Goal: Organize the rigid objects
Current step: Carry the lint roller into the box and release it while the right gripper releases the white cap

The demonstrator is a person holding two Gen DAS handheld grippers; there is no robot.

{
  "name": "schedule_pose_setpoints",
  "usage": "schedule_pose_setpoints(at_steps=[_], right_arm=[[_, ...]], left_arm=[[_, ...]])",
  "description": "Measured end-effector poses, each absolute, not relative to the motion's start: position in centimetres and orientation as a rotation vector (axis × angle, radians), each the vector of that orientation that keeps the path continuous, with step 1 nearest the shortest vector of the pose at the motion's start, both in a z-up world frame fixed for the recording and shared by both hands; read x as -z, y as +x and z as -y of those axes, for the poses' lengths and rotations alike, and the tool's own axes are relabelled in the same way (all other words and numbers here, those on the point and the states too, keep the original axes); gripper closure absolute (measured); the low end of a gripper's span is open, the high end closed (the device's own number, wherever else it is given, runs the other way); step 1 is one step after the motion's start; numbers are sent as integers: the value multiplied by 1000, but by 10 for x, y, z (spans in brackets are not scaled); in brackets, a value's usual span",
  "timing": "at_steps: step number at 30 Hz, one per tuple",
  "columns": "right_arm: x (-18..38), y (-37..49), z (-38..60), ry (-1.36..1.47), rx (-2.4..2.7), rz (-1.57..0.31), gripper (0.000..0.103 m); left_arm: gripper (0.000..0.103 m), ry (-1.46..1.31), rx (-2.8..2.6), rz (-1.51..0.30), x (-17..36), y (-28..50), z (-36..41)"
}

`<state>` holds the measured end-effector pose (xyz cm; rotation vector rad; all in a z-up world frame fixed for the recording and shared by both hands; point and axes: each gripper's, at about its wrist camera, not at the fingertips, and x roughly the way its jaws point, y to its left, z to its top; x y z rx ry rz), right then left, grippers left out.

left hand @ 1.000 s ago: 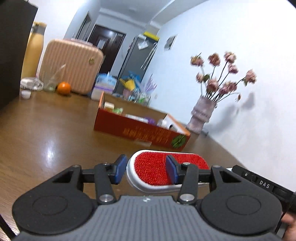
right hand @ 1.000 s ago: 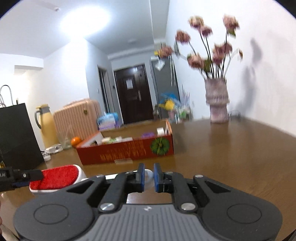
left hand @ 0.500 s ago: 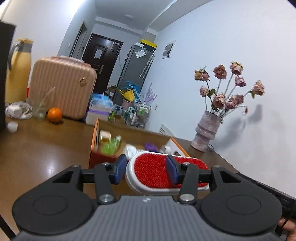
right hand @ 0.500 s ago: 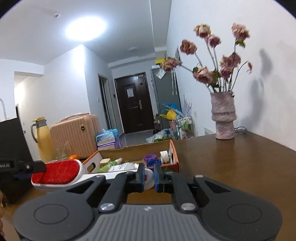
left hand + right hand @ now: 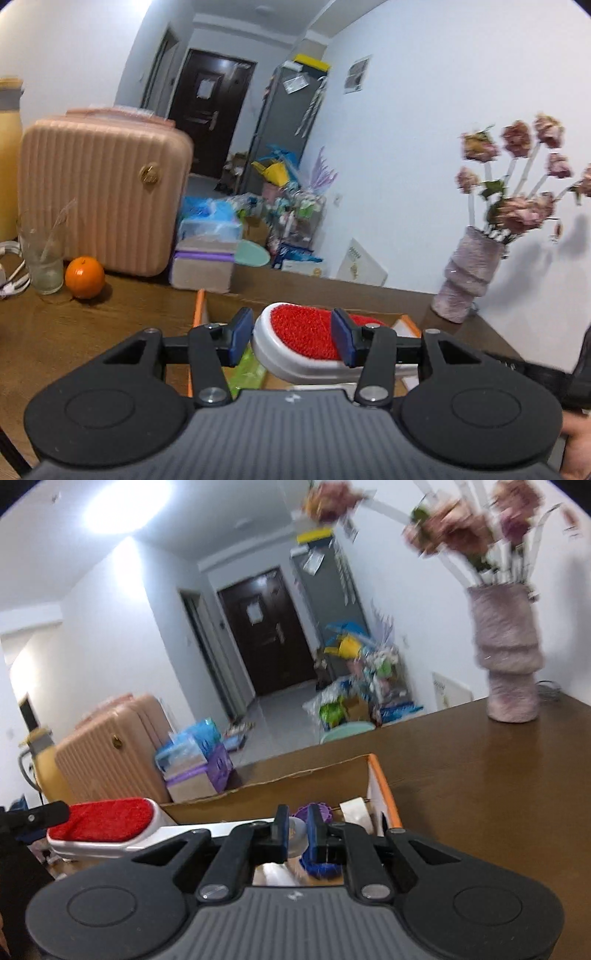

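Since a second ago both tongs have carried the lint brush point(image 5: 306, 341) forward from the worktop point(image 5: 498, 775) to above the open cardboard box point(image 5: 376, 775). The left tongs point(image 5: 291, 341) pinch its red-faced head; the right tongs point(image 5: 295, 832) are nearly pressed together on its white handle end (the grip itself is blurred). A vase point(image 5: 508, 657) stands far right.
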<state>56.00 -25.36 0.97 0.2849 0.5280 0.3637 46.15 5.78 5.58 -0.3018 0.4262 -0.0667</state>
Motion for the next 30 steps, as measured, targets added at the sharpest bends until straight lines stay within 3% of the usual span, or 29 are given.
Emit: schedule_pose_setpoints(at_steps=[11,15,17,23,30], right_arm=[[31,653,212,165,-418,-736,89],[32,653,205,134,-378,-741,76],[27,646,208,143,-379,-737,53],[-9,607,221,59,-377,-680,46],[-36,532,228,-13,-389,-610,34]], left_arm=[[53,-196,69,-614,5,507,-58],[42,-137,57,-612,10,502,-48],[39,-140,50,-596,7,496,-48],[28,-103,32,-608,-10,480,-43],[4,-57,-57,-476,-41,424,-33]])
